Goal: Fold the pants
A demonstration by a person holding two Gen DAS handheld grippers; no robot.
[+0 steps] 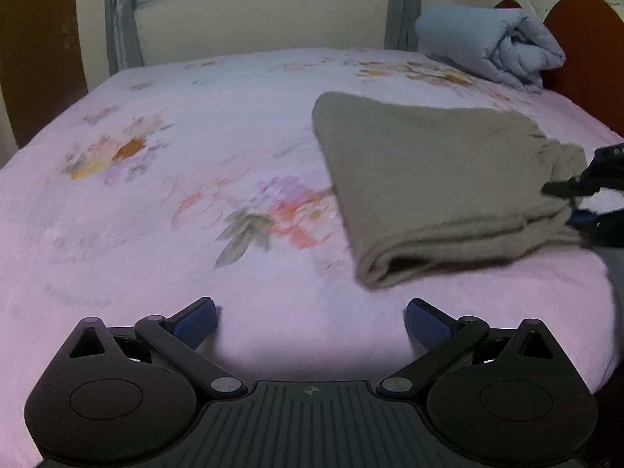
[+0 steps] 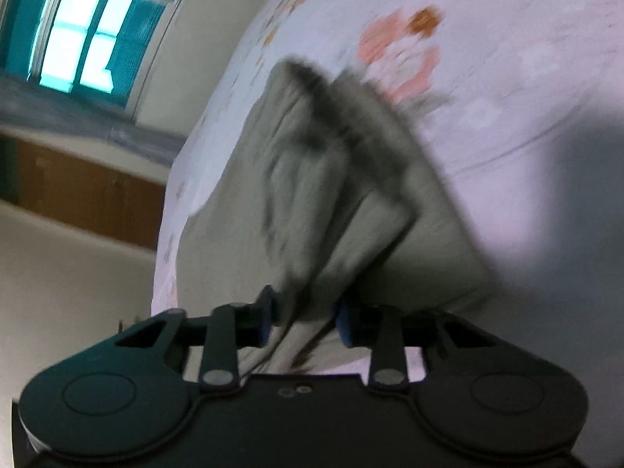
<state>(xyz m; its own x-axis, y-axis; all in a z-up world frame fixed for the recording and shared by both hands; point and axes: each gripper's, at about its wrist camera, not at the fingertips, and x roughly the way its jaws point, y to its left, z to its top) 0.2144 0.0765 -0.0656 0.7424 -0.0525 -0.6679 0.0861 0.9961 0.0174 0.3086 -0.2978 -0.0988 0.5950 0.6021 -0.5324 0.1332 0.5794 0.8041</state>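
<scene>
Fabric of the folded olive-grey cotton pants (image 2: 312, 202) runs between the blue pads of the right gripper (image 2: 306, 318), which pinch it at the gathered waistband end. No writing or label can be read anywhere. That gripper is rolled sharply, so the bed appears tilted in its view. Just off the near edge of the pink floral bed sheet (image 1: 156, 195), the left gripper (image 1: 311, 321) points downward with jaws spread wide over bare sheet, holding nothing. The pants lie toward the bed's right side. At the far right corner rests a rolled pale-blue quilt (image 1: 495, 48), against a reddish-brown wooden headboard (image 1: 585, 58).
</scene>
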